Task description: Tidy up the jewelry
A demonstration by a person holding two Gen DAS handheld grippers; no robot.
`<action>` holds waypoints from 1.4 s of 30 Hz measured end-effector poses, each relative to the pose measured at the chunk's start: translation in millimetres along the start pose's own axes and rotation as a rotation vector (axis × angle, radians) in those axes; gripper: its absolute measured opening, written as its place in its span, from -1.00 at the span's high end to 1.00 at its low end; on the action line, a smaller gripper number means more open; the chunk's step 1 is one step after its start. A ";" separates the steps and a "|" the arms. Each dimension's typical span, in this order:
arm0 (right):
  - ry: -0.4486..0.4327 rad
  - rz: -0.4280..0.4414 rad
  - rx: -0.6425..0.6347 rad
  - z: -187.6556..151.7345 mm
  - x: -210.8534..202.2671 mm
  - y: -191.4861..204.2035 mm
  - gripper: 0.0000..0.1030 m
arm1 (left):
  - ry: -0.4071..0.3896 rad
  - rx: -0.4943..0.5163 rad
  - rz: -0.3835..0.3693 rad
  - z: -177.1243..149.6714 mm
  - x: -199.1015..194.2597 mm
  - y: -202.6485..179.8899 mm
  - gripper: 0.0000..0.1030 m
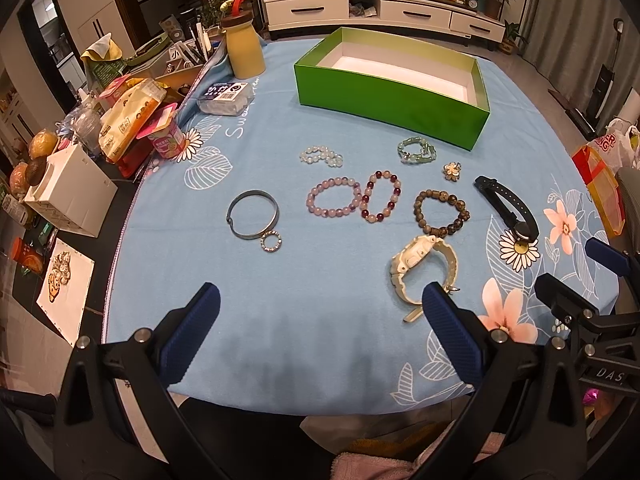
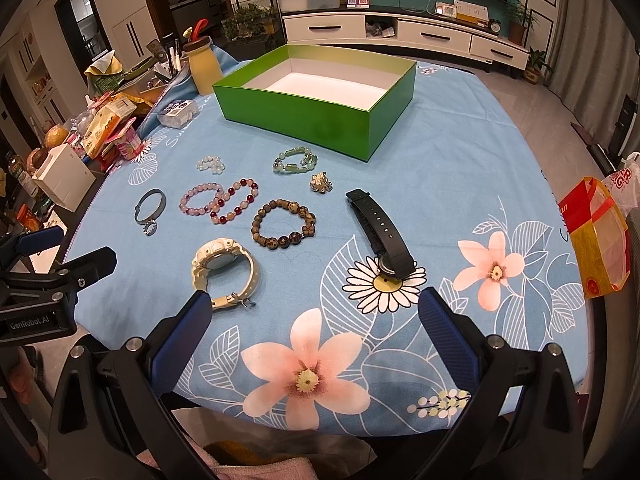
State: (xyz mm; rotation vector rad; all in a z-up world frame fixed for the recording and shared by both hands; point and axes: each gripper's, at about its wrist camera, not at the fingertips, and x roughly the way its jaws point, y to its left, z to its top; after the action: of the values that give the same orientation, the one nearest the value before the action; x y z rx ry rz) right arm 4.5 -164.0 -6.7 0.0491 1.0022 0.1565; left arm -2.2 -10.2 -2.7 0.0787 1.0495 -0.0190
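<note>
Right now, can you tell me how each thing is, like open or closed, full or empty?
Green box: open, no lid, looks empty.
White watch: strap buckled into a loop, on its side.
Black watch: strap undone, lying flat.
Silver bangle: flat on the cloth.
Brown bead bracelet: flat, closed loop.
Yellow bottle: upright, lid on.
Left gripper: open, holding nothing.
Right gripper: open, holding nothing.

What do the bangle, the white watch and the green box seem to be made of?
Bangle: probably metal, a dull grey, thin rigid band.
White watch: likely plastic or rubber, matte cream, with a thick moulded strap.
Green box: apparently cardboard, with glossy green outside, thin straight walls and a white inside.
</note>
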 end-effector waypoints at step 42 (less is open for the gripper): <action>-0.023 0.198 0.128 1.3 77.3 -26.1 -0.34 | -0.117 -0.086 -0.143 -1.3 86.4 40.5 -0.82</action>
State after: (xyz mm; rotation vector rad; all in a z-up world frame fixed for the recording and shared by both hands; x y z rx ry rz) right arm 49.3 -177.9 -73.5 0.2671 0.9830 0.2717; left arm 41.9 32.2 -76.0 -0.0750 0.9357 -0.1062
